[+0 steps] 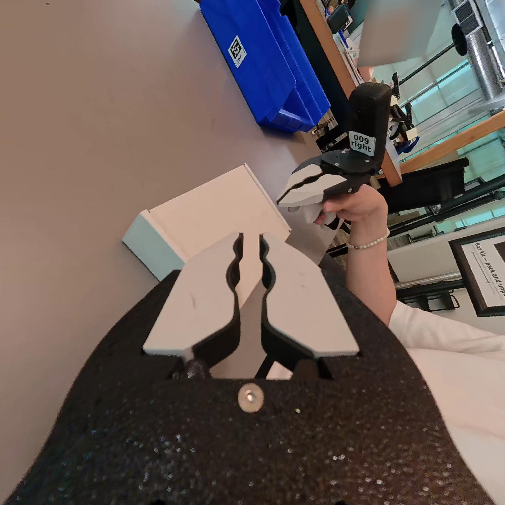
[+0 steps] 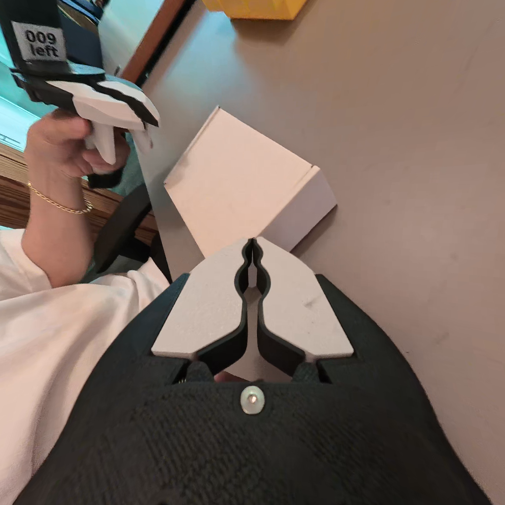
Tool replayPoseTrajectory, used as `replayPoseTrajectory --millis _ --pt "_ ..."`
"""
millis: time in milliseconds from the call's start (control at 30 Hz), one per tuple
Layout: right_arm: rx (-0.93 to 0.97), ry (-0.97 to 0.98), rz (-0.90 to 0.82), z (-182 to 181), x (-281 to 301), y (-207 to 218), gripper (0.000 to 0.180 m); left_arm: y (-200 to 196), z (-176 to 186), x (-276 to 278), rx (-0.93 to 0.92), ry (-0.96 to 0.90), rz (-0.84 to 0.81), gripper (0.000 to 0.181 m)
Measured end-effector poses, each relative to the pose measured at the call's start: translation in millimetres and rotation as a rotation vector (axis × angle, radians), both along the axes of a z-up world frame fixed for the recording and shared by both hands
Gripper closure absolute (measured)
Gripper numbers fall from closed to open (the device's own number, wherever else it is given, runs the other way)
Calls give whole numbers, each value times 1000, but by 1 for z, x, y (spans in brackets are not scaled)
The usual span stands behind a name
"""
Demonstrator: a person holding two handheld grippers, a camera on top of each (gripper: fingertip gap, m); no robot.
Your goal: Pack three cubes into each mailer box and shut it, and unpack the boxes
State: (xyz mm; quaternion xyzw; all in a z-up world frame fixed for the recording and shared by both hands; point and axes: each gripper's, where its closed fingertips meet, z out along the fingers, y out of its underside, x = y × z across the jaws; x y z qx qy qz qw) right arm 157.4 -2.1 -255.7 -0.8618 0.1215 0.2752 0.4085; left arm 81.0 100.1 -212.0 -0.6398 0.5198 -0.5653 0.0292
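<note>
— What does the left wrist view show?

— The left gripper [image 1: 250,237] hangs over the table [image 1: 82,164], its jaws a narrow gap apart with nothing between them. Just beyond its tips lies a closed white box [image 1: 216,207], near the table edge. The right gripper [image 1: 281,198], held in a hand [image 1: 352,207], hovers above the box's far corner, jaws pressed together. A blue bin [image 1: 267,62] sits farther back.

— And the right wrist view?

— The right gripper [image 2: 253,240] is clenched on nothing, tips meeting above the near edge of the box [image 2: 240,177]. The left gripper [image 2: 149,120] floats to the box's left, blurred. No cubes are visible. A yellow bin [image 2: 259,8] peeks in at the top.
</note>
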Motion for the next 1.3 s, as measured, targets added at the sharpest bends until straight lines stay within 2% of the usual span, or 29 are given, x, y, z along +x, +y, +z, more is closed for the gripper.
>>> replayPoseTrajectory --millis 467,767,833,1000,1100,1300 --pt "38 113 34 4 -10 10 180 -5 -11 4 16 20 -13 171" --pt "56 87 54 3 -9 8 180 5 -18 -5 104 42 3 164" --pt "57 85 50 3 -8 8 180 8 -18 -6 105 43 23 156" --pt "58 77 30 3 -5 7 180 19 -18 -5 32 61 120 121" --pt "67 80 20 3 -2 7 180 23 -23 -10 -9 103 177 106" --pt "80 92 -5 2 4 5 180 12 -39 -31 -75 157 255 89"
